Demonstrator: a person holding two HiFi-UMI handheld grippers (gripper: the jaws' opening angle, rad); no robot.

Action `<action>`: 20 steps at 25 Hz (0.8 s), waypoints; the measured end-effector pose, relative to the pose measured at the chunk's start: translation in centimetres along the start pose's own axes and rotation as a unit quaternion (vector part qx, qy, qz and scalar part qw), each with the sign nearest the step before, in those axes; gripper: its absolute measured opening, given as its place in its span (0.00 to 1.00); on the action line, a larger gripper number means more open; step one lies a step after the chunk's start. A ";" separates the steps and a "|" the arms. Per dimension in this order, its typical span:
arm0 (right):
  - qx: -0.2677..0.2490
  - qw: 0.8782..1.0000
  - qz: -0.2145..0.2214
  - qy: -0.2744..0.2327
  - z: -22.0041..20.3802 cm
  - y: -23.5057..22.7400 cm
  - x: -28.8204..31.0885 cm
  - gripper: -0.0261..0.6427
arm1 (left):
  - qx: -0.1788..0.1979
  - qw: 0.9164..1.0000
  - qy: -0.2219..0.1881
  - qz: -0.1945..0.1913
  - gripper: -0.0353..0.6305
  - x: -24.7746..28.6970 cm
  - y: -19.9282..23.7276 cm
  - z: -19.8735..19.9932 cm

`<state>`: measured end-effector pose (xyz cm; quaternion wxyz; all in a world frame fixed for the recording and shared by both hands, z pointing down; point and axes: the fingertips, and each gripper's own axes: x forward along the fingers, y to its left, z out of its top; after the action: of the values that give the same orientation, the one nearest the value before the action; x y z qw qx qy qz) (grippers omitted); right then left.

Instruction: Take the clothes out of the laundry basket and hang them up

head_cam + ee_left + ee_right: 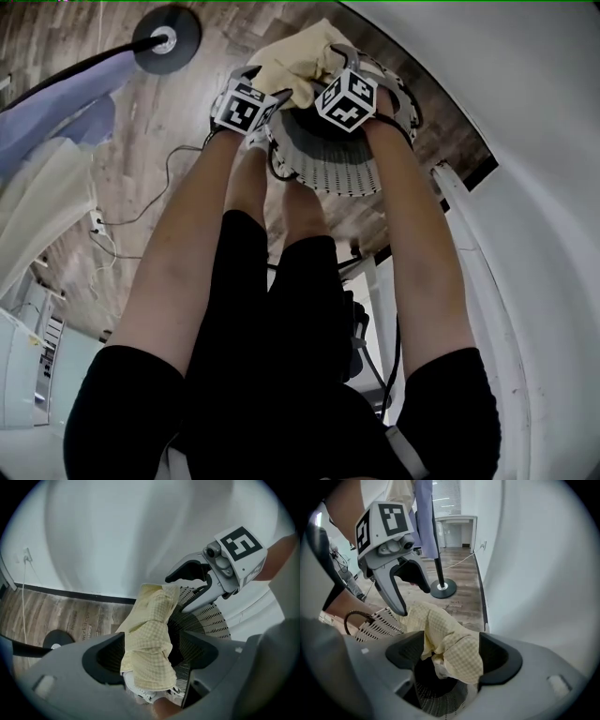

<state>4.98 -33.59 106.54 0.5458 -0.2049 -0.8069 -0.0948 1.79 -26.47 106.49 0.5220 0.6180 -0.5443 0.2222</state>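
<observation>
The left claw (pixel 151 657) has its jaws wide apart. A yellow checked cloth (pixel 149 630) hangs down between them, and the jaws do not pinch it. The right claw (pixel 452 656) is wide too. The same cloth fills the gap between its jaws and comes close to both sides, but it looks loose there, not squeezed. Both claws point down over the top of the laundry basket (pixel 339 171), the left claw at its left side and the right claw at its right side. Each claw has a block with black and white squares on it. The cloth lies bunched on top of the basket, and part of it spills over the rim on the side away from the person. The basket is white with lots of little holes, and it has a brown handle (pixel 352 619) on its rim. The inside of the basket looks dark under the cloth. Two bare arms (pixel 187 253) reach down to the basket from the person standing right beside it. The basket sits on a wood floor (pixel 141 150). A white wall (pixel 117 536) stands just next to the basket. Further from the basket, a pole with a round black foot (pixel 169 37) stands on the floor, and a blue cloth (pixel 424 517) hangs from it. A thin wire (pixel 141 208) lies on the floor between the basket and the pole.
</observation>
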 end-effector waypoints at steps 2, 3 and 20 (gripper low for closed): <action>0.003 1.000 0.001 0.004 -0.1 -0.3 0.9 0.58 | -0.001 1.000 0.007 -0.003 0.61 1.1 0.4 -0.5; 0.001 1.000 0.002 0.007 -0.2 -0.3 1.3 0.58 | -0.005 1.000 0.009 -0.006 0.61 1.6 0.5 -0.6; -0.012 0.997 -0.053 0.050 -0.6 -2.0 0.9 0.13 | 0.036 0.999 0.030 0.023 0.12 0.2 -0.4 -1.4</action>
<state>4.26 -35.41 107.77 0.5773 -0.1636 -0.7872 -0.1428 2.63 -25.37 106.96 0.5100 0.6173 -0.5338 0.2718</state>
